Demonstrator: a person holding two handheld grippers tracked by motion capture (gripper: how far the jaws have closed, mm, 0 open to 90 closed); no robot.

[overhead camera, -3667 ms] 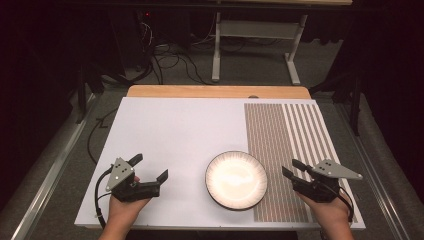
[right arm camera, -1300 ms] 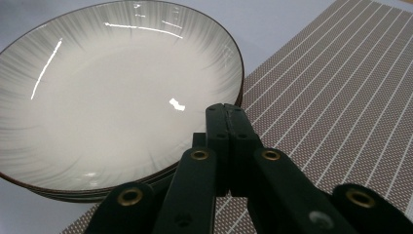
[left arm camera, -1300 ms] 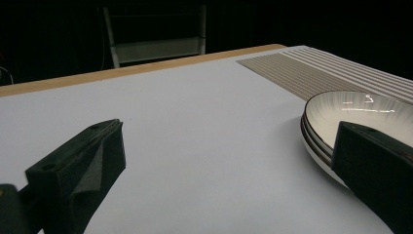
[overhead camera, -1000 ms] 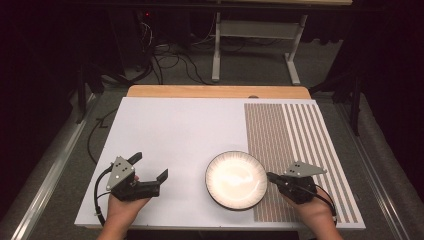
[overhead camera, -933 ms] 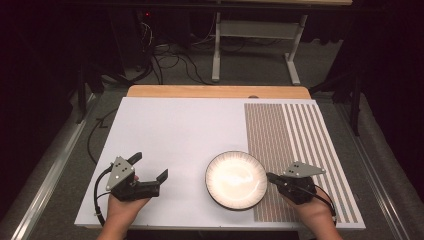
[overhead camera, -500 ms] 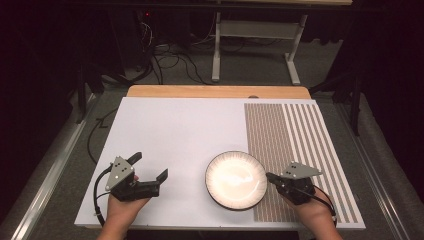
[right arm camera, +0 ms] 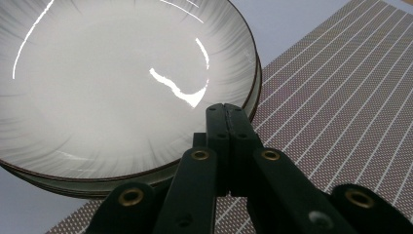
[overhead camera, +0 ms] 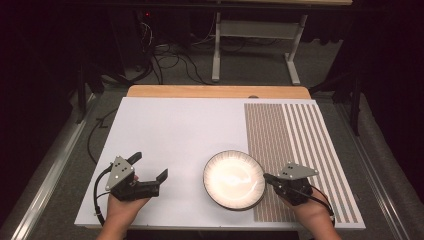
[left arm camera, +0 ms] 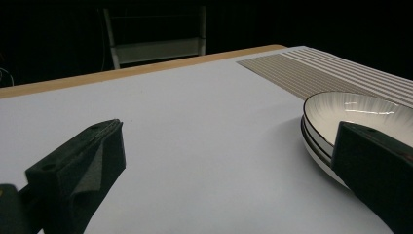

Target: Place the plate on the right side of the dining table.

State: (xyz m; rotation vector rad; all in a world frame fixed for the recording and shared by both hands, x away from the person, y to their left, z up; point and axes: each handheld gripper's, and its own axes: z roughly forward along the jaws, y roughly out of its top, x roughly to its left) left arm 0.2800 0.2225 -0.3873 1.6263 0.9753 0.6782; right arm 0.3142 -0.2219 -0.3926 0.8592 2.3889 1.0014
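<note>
The glazed plate [overhead camera: 233, 179] looks rigid, slippery and breakable; the right tool [overhead camera: 270, 178] pinches its thin rim, while the left tool [overhead camera: 148, 166] gapes empty.

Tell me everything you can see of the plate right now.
The plate is round, shallow and glossy white, ceramic by the look, with fine grey lines fanning in from a thin dark rim. It seems to be a stack: a second rim shows below. It lies flat near the table's front edge, partly over the striped mat. The shut right gripper is at its right rim; whether they touch is unclear.
</note>
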